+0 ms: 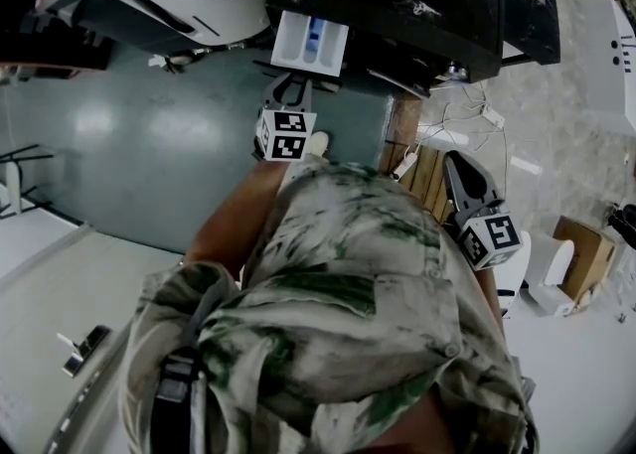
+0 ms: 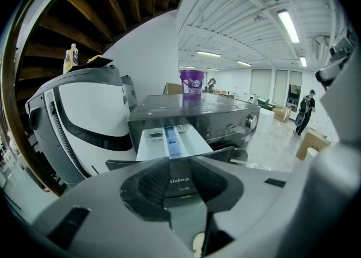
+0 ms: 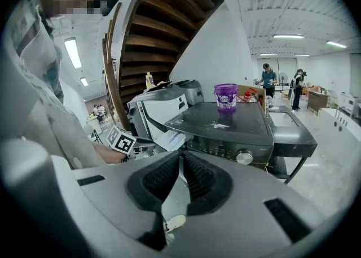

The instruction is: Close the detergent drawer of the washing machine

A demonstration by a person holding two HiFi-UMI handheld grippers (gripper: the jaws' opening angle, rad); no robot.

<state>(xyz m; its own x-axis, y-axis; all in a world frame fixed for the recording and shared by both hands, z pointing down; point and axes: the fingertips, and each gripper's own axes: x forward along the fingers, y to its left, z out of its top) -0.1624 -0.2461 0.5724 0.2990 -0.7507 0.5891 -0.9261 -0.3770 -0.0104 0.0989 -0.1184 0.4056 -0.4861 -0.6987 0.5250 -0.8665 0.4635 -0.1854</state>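
Left gripper (image 1: pixel 288 84): its jaws are standing a little apart and holding nothing. It is sitting left of centre in the upper head view, aiming up the frame. The tips are hovering just below the drawer's front; I cannot tell whether they are touching it.

Detergent drawer (image 1: pixel 310 42): it is sticking well out of the machine at upper centre of the head view, with its white compartments and blue insert showing.

Drawer axis: the long axis is running from the top of the frame downward, leaning slightly left. The dark front panel is facing the person, and it is showing between the left jaws in the left gripper view.

Progress: closing looks not yet begun. By my judgement the whole push inward, along that axis, is still waiting to be done.

Washing machine (image 1: pixel 417 5): the dark body is filling the upper centre and right.

Right gripper (image 1: pixel 459 169): its jaws are resting together on nothing, at centre right, well apart from the drawer.
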